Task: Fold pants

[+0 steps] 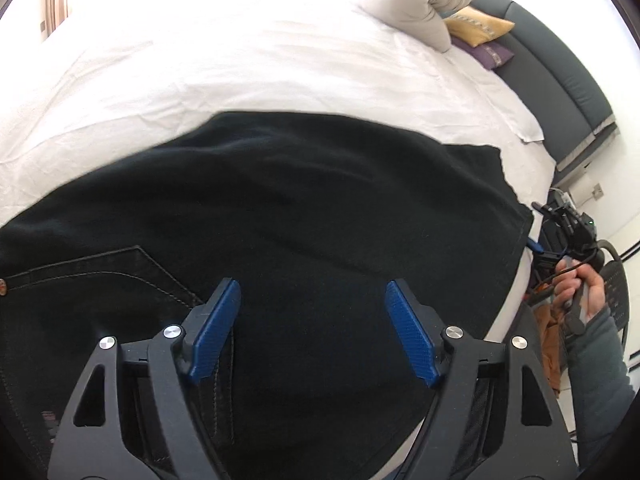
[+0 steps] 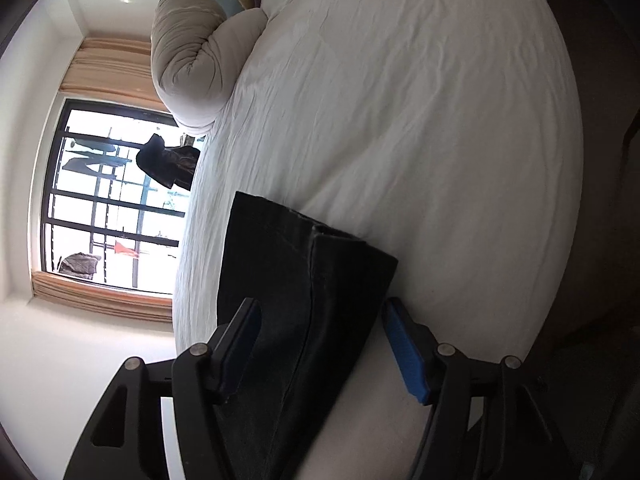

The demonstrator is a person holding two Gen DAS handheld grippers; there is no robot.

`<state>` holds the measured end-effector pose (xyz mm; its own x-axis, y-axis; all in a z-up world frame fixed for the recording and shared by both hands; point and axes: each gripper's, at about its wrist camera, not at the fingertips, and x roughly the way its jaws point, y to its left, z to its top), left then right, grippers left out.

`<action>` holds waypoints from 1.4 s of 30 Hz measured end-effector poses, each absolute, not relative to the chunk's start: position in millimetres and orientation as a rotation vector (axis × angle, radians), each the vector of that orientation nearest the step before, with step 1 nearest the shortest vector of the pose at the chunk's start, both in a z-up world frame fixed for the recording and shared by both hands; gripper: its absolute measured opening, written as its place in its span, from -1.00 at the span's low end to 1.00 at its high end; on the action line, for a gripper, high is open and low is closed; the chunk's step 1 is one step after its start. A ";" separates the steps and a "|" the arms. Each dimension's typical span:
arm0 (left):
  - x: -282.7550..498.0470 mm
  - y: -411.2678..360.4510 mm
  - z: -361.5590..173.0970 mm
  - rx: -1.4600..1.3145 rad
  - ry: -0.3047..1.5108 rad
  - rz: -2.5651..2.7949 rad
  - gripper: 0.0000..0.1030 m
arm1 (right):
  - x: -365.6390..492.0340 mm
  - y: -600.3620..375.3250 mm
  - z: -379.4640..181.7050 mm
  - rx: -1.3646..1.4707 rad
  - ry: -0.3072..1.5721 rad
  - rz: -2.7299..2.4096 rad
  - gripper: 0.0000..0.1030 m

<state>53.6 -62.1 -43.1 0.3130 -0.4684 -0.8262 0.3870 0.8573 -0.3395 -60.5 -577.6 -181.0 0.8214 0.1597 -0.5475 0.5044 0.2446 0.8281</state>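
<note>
A pair of black pants (image 1: 280,208) lay spread across the white sheet of a bed (image 1: 248,64), filling the near half of the left wrist view. Their stitched back pocket (image 1: 100,276) and a copper rivet (image 1: 2,286) sat at the left edge of that view, and the hemmed leg ends reached toward the bed's right side.

The left gripper (image 1: 312,332) hovered over the dark cloth near the waist, its blue-padded fingers (image 1: 216,332) spread wide with nothing between them. Whether the tips touched the fabric could not be told.

At the right of the same view, a hand (image 1: 580,284) in a grey-green sleeve held the handle of the other tool just off the bed's edge, beside the leg hems.

From the right wrist view, rolled on its side, the right gripper (image 2: 320,344) was also spread apart. The hem end of the pants (image 2: 304,280) lay between its two fingers, with one dark finger (image 2: 236,344) against the cloth on the left and the blue pad on the right standing apart from it over the sheet (image 2: 420,120).

A rolled beige duvet (image 1: 416,4) lay at the head of the bed, with a yellow cushion (image 1: 478,24) and a purple cushion (image 1: 490,54) just beside it against the dark headboard (image 1: 560,92). A barred window (image 2: 108,196) with peach curtains (image 2: 112,68) stood beyond the bed.
</note>
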 end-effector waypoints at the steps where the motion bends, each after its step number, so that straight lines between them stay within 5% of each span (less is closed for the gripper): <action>1: 54.1 -62.9 -45.2 -0.095 1.125 -0.567 0.45 | -59.0 -581.0 -182.6 1.350 0.589 -0.252 0.31; 9: 53.1 -64.3 -61.1 -0.115 1.134 -0.547 0.48 | -54.8 -590.9 -183.2 1.407 0.559 -0.191 0.19; 15: 51.4 -75.8 -67.5 -0.127 1.136 -0.563 0.96 | -39.9 -582.8 -185.9 1.419 0.581 -0.152 -0.09; 20: 51.7 -77.6 -68.6 -0.141 1.137 -0.542 0.99 | -43.5 -583.2 -201.2 1.471 0.567 -0.159 -0.78; 34: 61.0 -71.5 -68.4 -0.239 1.149 -0.537 0.99 | -44.6 -561.5 -157.1 1.261 0.534 -0.216 -0.88; 42: 66.9 -51.3 -60.0 -0.355 1.172 -0.528 1.00 | 14.4 -423.0 -50.4 0.589 0.676 0.019 -0.88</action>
